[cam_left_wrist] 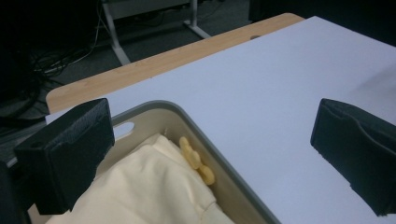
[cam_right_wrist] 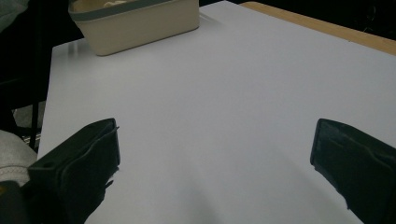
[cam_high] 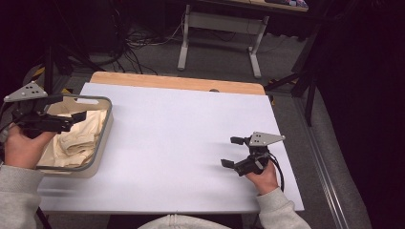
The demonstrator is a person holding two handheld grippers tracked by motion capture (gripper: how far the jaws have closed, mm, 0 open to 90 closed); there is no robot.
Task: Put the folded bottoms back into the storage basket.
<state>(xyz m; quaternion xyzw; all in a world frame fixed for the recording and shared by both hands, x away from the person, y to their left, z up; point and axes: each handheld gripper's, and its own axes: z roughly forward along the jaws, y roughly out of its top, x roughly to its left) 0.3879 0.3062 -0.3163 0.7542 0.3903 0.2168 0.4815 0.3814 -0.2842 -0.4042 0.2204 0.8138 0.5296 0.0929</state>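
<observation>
Below the left gripper [cam_high: 74, 107], whose fingers [cam_left_wrist: 65, 158] stand wide with nothing between them, lies a cream cloth [cam_high: 79, 138] bunched inside a beige bin [cam_high: 102, 148]. In the left gripper view the cloth [cam_left_wrist: 144, 191] sits under and between the fingers, not touching them, and a small yellow piece [cam_left_wrist: 196, 161] rests against the bin's grey rim [cam_left_wrist: 210, 154] just past the cloth. The gripper hovers above the bin's near end, held by the left hand [cam_high: 21, 145].

At the right gripper [cam_high: 234, 151] the fingers [cam_right_wrist: 79, 163] are likewise wide and hold nothing; bare white surface [cam_high: 181, 138] lies between and ahead of them. The right hand [cam_high: 262, 179] rests low on the surface near its front right corner, well apart from the bin.

Farther ahead of the right fingers, the bin [cam_right_wrist: 135, 23] stands at the surface's far corner as that view sees it. Beyond the white surface a wooden edge [cam_high: 176, 82] shows, then grey floor with a table frame [cam_high: 219, 38] and cables [cam_high: 138, 43].
</observation>
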